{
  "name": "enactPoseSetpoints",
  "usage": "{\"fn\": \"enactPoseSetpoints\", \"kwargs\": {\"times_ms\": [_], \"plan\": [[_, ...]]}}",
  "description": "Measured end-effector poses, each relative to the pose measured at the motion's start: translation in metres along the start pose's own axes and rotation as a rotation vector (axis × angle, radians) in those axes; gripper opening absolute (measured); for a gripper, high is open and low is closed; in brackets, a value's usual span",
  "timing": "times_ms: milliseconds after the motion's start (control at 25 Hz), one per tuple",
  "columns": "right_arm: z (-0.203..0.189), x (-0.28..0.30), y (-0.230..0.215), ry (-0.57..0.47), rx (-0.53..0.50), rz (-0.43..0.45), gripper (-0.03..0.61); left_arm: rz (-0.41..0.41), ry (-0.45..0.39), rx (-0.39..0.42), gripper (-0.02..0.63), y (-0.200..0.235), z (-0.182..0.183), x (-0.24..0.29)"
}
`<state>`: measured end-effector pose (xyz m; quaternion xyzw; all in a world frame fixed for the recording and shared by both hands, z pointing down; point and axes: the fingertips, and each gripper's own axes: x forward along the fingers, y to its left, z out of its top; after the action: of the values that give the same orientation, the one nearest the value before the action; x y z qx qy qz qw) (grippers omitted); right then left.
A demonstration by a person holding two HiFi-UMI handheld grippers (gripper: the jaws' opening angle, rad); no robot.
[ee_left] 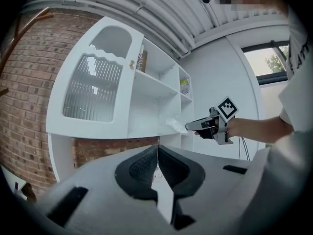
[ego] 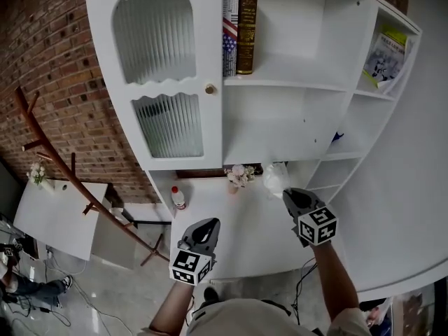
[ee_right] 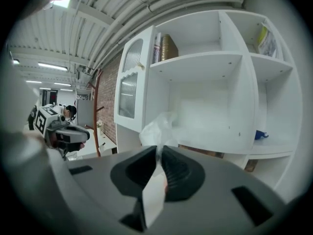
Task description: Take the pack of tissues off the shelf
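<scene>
The pack of tissues (ego: 275,178), a crinkly white plastic bundle, hangs in front of the white shelf unit (ego: 280,82), over its lower counter. My right gripper (ego: 288,194) is shut on the edge of its wrapper. In the right gripper view the pack (ee_right: 159,126) bulges just beyond the closed right gripper (ee_right: 159,152). The left gripper view shows the pack (ee_left: 172,125) at the tip of the right gripper (ee_left: 188,126). My left gripper (ego: 206,231) is lower and to the left, off the shelf, shut with nothing in it, as its own view of the left gripper (ee_left: 157,151) shows.
Books (ego: 238,26) stand on the top shelf beside a ribbed-glass cabinet door (ego: 161,68). A magazine (ego: 385,54) leans in the right bay, with a small blue object (ego: 338,136) below. Flowers (ego: 240,175) and a small bottle (ego: 178,198) sit on the counter. A wooden coat rack (ego: 63,166) stands at left.
</scene>
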<state>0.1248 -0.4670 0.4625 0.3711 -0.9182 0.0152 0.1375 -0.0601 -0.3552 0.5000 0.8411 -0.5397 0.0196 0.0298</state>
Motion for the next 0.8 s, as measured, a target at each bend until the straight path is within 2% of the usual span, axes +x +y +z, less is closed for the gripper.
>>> {"fn": "enactPoseSetpoints", "kwargs": {"times_ms": [240,800], "plan": [[-0.023,-0.029,0.001,-0.007,0.021,0.035,0.046,0.058,0.01,-0.008,0.026,-0.023,-0.007,-0.014],[-0.052,-0.1,0.029,-0.057,-0.027,0.104,0.046,0.18,0.008,-0.012,0.026,-0.088,-0.024,-0.069]]}}
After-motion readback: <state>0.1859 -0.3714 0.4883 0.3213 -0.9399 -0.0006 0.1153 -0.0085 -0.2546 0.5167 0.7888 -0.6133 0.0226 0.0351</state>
